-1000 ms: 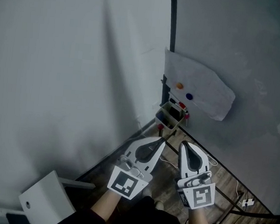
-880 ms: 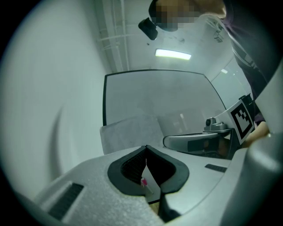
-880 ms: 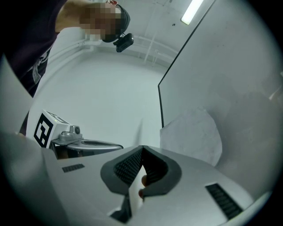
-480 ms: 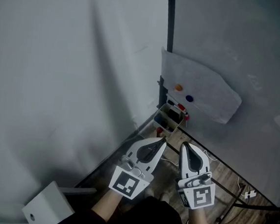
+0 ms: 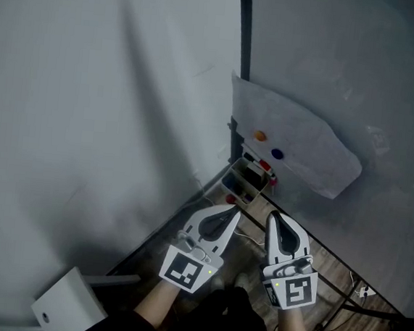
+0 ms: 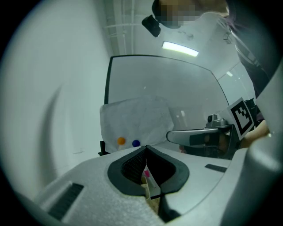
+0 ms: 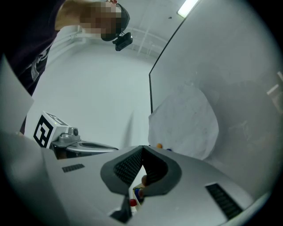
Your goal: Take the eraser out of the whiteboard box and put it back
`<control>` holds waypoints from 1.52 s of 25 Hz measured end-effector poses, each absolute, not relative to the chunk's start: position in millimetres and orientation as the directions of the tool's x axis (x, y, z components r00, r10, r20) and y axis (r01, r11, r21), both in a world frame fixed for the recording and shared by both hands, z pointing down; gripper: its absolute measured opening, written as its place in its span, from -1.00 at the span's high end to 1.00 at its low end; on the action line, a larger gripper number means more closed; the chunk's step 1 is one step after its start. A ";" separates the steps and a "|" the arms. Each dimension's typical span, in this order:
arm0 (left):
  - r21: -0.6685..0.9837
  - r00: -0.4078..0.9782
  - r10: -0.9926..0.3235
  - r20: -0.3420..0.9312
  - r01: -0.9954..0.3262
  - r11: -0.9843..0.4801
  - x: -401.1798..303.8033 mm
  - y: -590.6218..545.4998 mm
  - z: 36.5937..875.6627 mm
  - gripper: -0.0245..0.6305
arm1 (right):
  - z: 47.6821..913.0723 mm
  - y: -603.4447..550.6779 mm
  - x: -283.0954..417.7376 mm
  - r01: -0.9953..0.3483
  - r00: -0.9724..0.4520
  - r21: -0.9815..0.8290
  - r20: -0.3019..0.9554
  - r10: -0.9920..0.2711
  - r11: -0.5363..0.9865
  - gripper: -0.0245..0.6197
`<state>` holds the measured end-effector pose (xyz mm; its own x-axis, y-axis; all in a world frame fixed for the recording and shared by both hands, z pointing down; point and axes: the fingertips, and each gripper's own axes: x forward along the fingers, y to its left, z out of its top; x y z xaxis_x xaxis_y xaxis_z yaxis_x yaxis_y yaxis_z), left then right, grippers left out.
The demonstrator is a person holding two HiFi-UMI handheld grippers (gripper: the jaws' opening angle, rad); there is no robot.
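The whiteboard box (image 5: 243,181) hangs at the board's lower left corner, with dark things and red-capped markers (image 5: 264,165) in it; I cannot pick out the eraser. My left gripper (image 5: 235,212) is shut and empty, just below the box. Beside it, my right gripper (image 5: 273,215) is shut and empty too. In the left gripper view the jaws (image 6: 146,152) meet, and a sliver of the box shows below them. Over the shut jaws (image 7: 142,150) in the right gripper view the marker caps (image 7: 132,202) peek through the gap.
A white sheet (image 5: 304,138) is pinned on the board by an orange magnet (image 5: 259,136) and a blue magnet (image 5: 276,154). A dark frame post (image 5: 243,34) edges the board. A white box (image 5: 62,304) stands at lower left; a cable and plug (image 5: 362,291) lie on the wooden floor.
Both grippers have drawn slightly closer to the box, side by side. Their jaws have stayed shut.
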<state>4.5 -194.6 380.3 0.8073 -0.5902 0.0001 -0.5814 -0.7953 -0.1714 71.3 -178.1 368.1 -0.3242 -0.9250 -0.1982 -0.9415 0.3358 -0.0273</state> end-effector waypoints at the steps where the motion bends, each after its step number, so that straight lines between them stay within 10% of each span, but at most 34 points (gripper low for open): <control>1: -0.172 0.806 -0.592 0.005 -0.583 -0.794 6.9 -198.7 383.4 0.91 | 371.6 -182.2 74.1 -0.941 -0.327 -0.025 -0.190 -0.926 0.337 0.92; 32: -0.039 0.737 -0.654 0.170 -0.658 -0.752 46.2 -284.1 466.4 0.89 | 430.2 -224.9 87.4 -0.915 -0.367 -0.124 -0.142 -0.919 0.384 0.91; 38: 0.017 0.706 -0.654 0.274 -0.683 -0.730 54.5 -304.0 497.9 0.44 | 443.2 -224.2 94.6 -0.926 -0.350 -0.120 -0.087 -0.933 0.359 0.92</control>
